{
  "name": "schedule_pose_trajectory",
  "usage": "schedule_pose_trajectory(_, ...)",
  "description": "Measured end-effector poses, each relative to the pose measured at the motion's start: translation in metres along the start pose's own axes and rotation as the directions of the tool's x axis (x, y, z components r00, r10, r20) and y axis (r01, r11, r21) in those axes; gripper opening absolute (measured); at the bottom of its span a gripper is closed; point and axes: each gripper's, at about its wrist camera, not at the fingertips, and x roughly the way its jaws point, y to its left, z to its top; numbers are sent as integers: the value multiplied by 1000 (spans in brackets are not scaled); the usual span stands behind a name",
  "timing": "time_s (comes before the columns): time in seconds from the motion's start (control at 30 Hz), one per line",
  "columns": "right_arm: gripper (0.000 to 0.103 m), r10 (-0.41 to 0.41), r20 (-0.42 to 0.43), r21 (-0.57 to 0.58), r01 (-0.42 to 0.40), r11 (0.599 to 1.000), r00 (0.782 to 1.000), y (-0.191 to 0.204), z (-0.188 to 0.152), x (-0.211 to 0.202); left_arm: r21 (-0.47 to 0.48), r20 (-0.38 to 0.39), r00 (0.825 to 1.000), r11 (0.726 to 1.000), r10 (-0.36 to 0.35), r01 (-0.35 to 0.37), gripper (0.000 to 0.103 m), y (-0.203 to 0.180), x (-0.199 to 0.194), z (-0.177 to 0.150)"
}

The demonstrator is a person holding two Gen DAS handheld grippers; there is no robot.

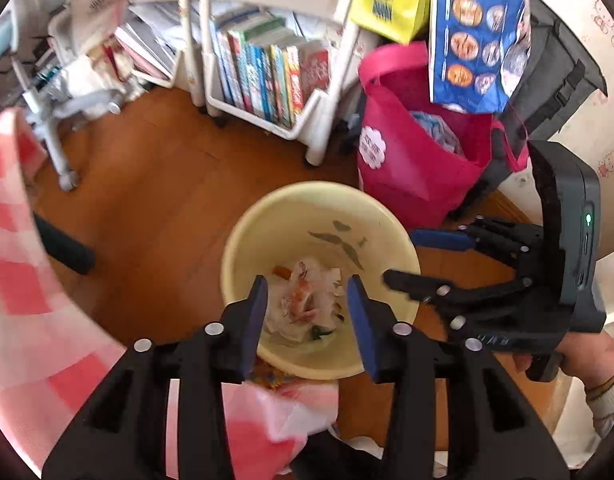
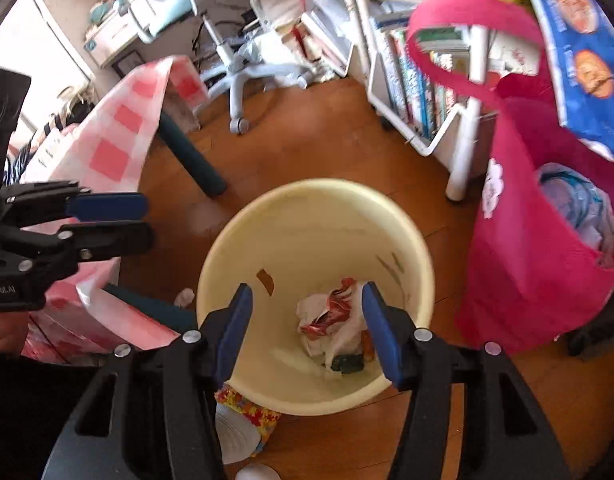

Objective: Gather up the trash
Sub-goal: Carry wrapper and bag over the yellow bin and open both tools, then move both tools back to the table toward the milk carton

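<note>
A pale yellow waste bin (image 1: pixel 307 212) stands on the wooden floor; it also shows in the right wrist view (image 2: pixel 315 216). Crumpled white and red trash (image 1: pixel 307 304) lies at its bottom, and shows in the right wrist view (image 2: pixel 335 320) too. My left gripper (image 1: pixel 307 300) hangs open and empty above the bin. My right gripper (image 2: pixel 307 308) is also open and empty above the bin. The right gripper shows at the right of the left wrist view (image 1: pixel 403 256). The left gripper shows at the left of the right wrist view (image 2: pixel 147 220).
A pink tote bag (image 1: pixel 419 160) stands right of the bin. A white book cart (image 1: pixel 275 80) is behind it. A pink checked cloth (image 1: pixel 23 272) hangs over a table at left. An office chair base (image 2: pixel 243 76) stands further back. A floral item (image 2: pixel 247 412) lies beside the bin.
</note>
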Motion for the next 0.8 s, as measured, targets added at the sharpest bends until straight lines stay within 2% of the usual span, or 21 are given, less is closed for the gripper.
schedule_pose_trajectory(0.1, 56, 12, 64, 2, -12, 1000, 998, 10, 9, -20, -8, 84, 995, 998, 57, -56, 49, 11, -38, -11)
schedule_pose_trajectory(0.2, 56, 37, 139, -38, -32, 999, 990, 34, 24, -44, -59, 173, 977, 991, 125, -117, 57, 35, -89, -30)
schedule_pose_trajectory(0.27, 58, 67, 194, -80, -52, 995, 979, 60, 39, -61, -117, 226, 953, 977, 201, -179, 60, 58, -128, -52)
schedule_pose_trajectory(0.33, 65, 106, 249, -126, -76, 989, 963, 88, 52, -79, -206, 273, 914, 946, 300, -249, 61, 85, -169, -81)
schedule_pose_trajectory(0.37, 67, 123, 271, -148, -85, 985, 955, 100, 57, -87, -268, 292, 882, 917, 370, -296, 62, 102, -192, -99)
schedule_pose_trajectory(0.4, 68, 147, 287, -174, -100, 980, 947, 116, 63, -94, -343, 299, 839, 871, 455, -351, 65, 122, -214, -119)
schedule_pose_trajectory(0.47, 70, 196, 302, -224, -131, 966, 933, 147, 74, -103, -480, 255, 759, 759, 600, -439, 70, 162, -248, -151)
schedule_pose_trajectory(0.5, 71, 216, 304, -248, -141, 958, 928, 165, 80, -104, -537, 213, 728, 700, 652, -470, 70, 184, -260, -164)
schedule_pose_trajectory(0.53, 72, 237, 304, -275, -153, 949, 923, 183, 85, -105, -589, 164, 705, 642, 690, -491, 70, 209, -273, -178)
schedule_pose_trajectory(0.57, 72, 263, 301, -305, -169, 937, 916, 204, 89, -107, -625, 137, 694, 605, 707, -493, 70, 230, -284, -189)
schedule_pose_trajectory(0.63, 76, 310, 293, -356, -197, 913, 904, 239, 94, -108, -692, 104, 679, 544, 727, -476, 70, 263, -303, -210)
schedule_pose_trajectory(0.67, 77, 334, 286, -386, -212, 898, 898, 261, 96, -106, -719, 102, 685, 529, 722, -450, 70, 275, -311, -220)
schedule_pose_trajectory(0.73, 78, 368, 269, -424, -233, 875, 890, 293, 99, -102, -755, 106, 714, 523, 692, -394, 71, 295, -318, -233)
schedule_pose_trajectory(0.8, 79, 402, 253, -453, -260, 853, 880, 324, 101, -96, -752, 98, 750, 543, 654, -374, 73, 309, -316, -239)
